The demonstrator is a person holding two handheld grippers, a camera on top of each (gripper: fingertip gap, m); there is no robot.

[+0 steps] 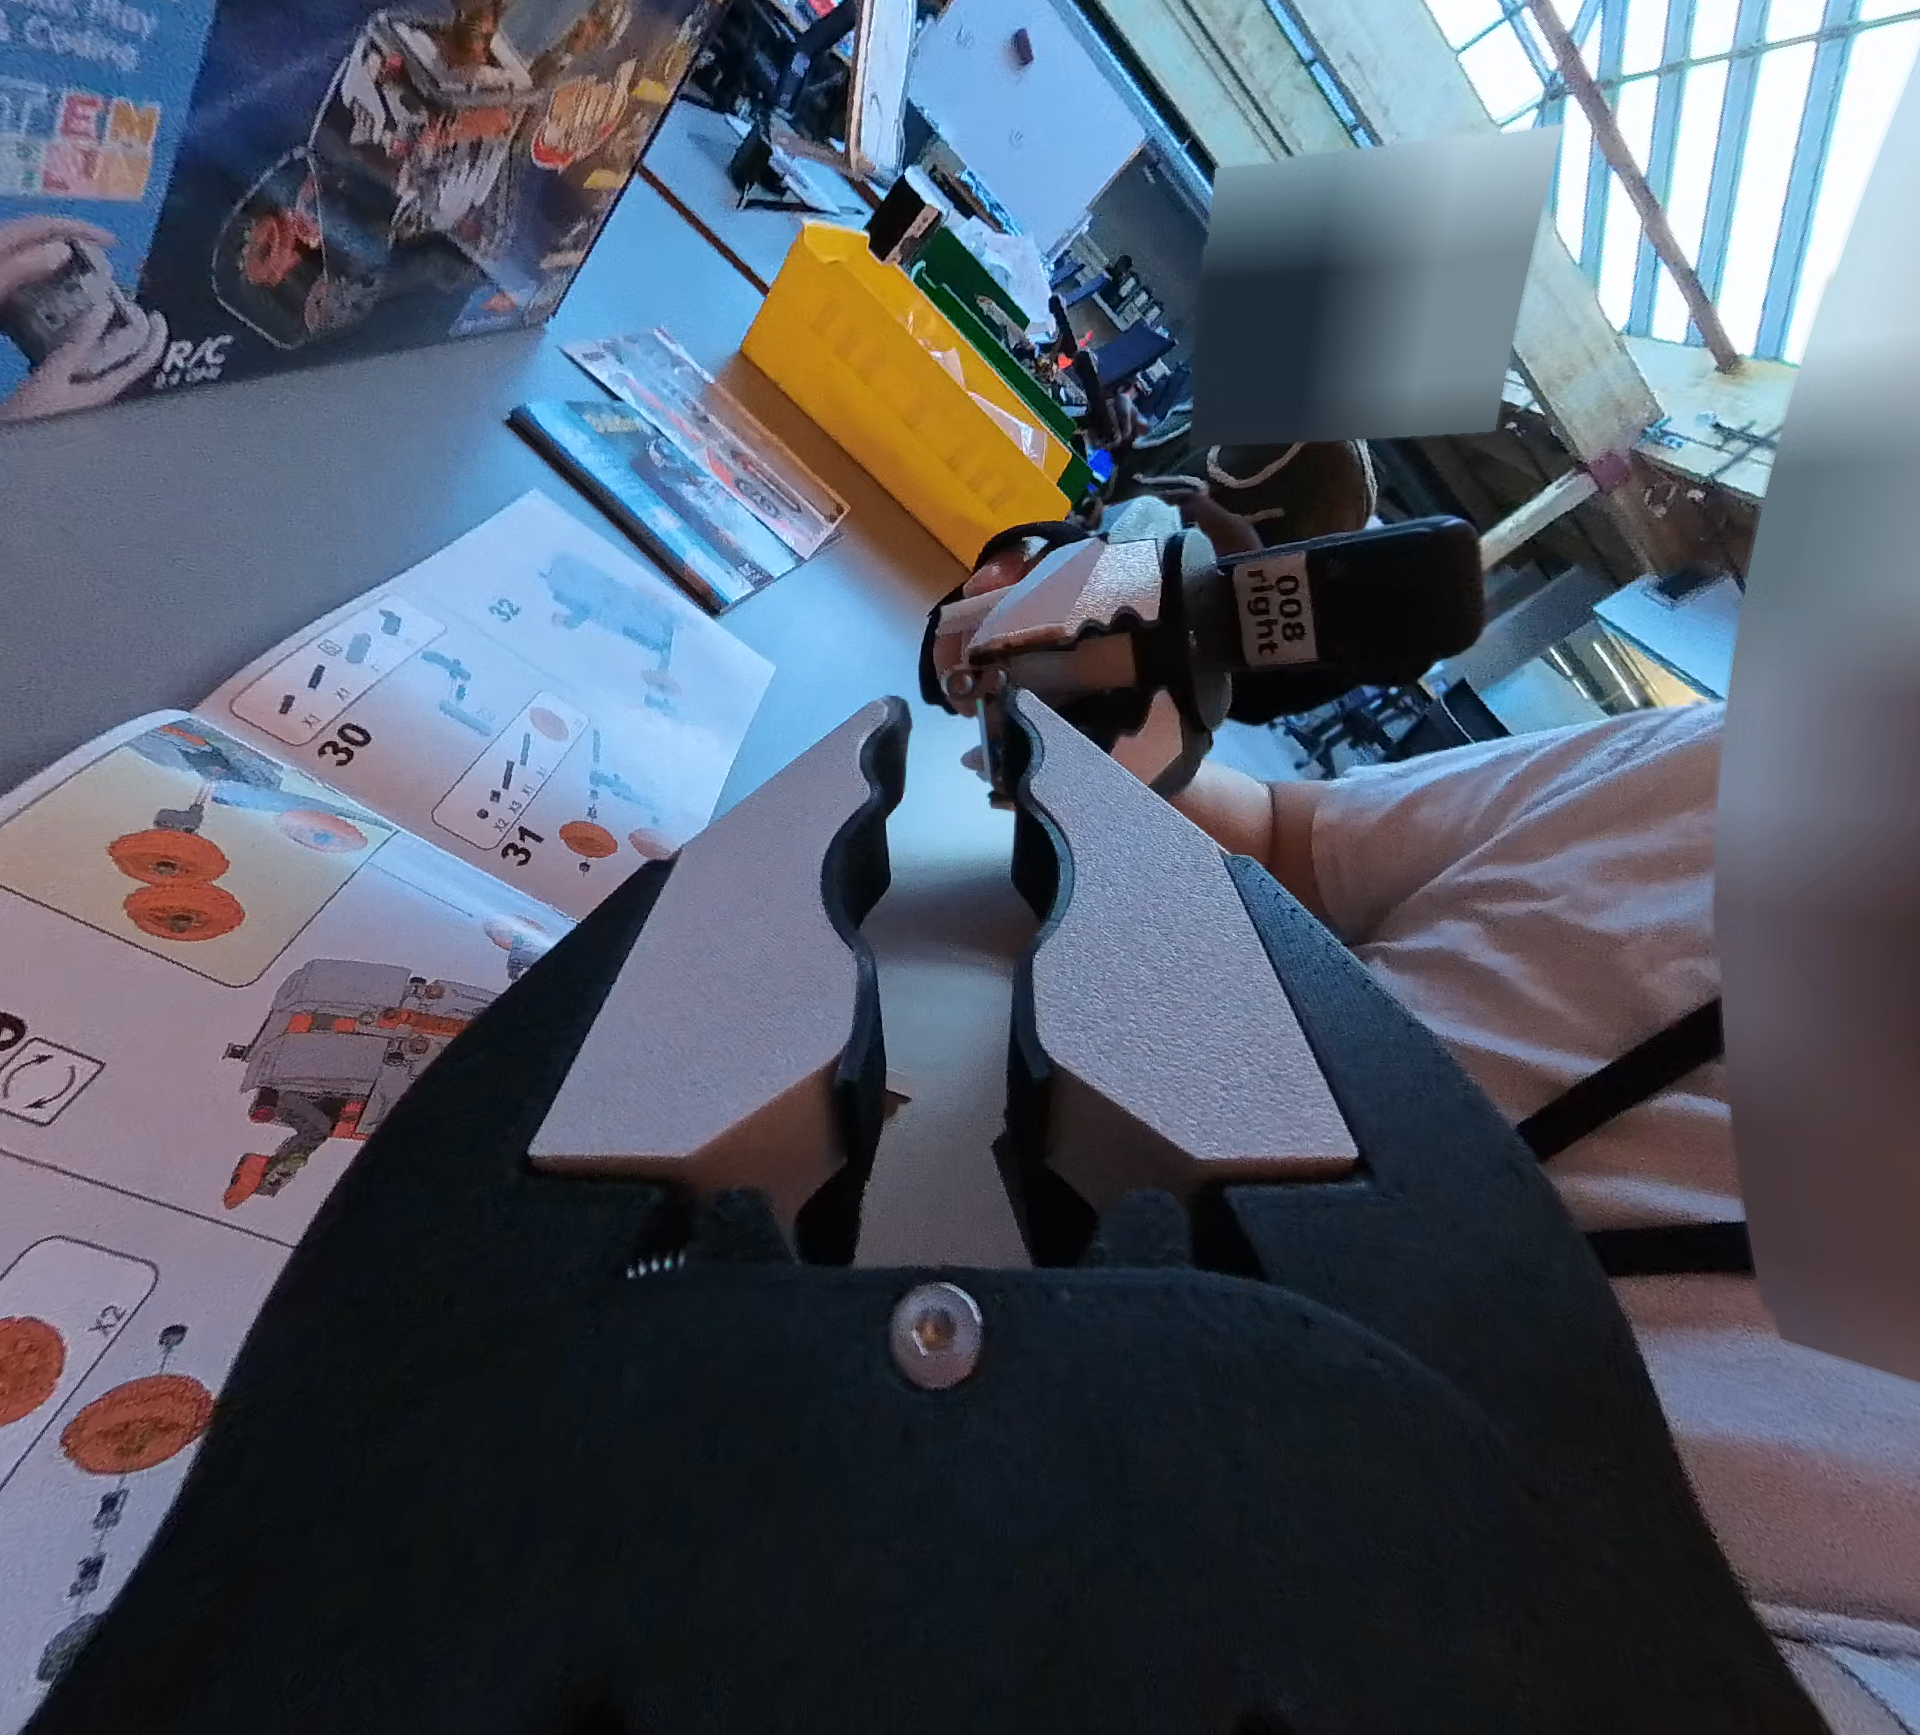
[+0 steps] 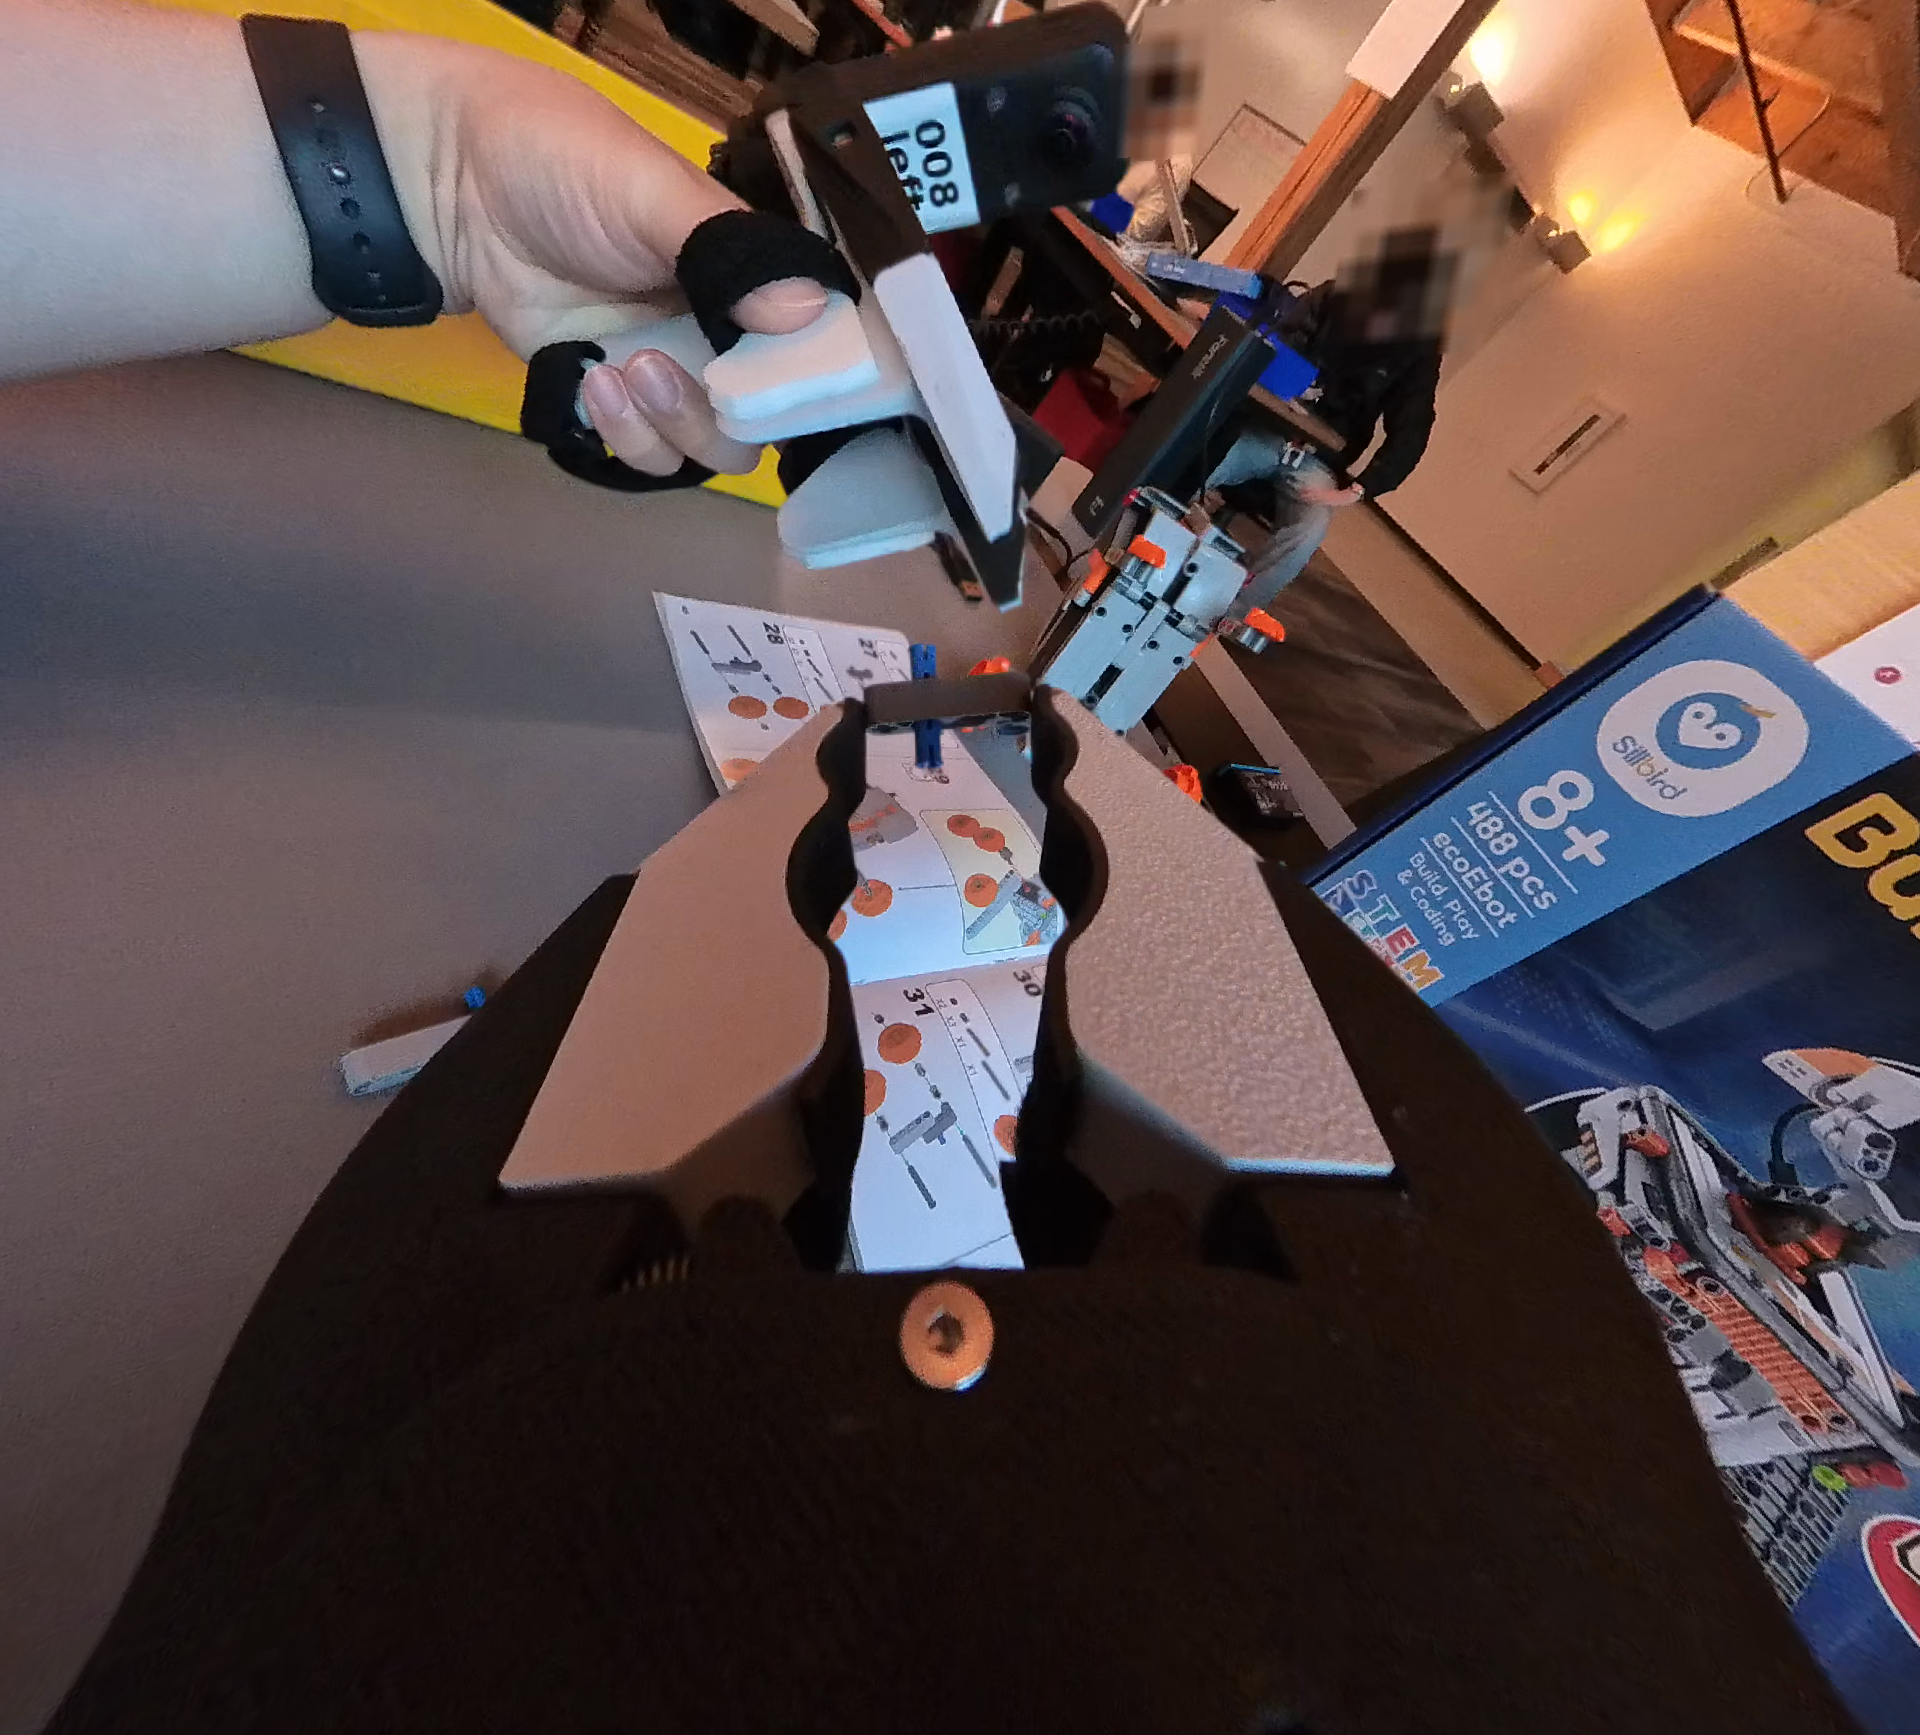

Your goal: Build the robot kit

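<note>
Right tongs clamped on small dark piece with blue pin, long axis crosswise between tips; left tongs apart, empty, tips just beside it, above booklet on tabletop.

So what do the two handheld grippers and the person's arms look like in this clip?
Both grippers match: the left gripper and right gripper have black bodies, grey textured fingers with wavy black inner edges, and a silver screw at the base. Each carries a black camera with a white label. Black loops hold the fingers; a black wristband and a white sleeve are worn.
</note>
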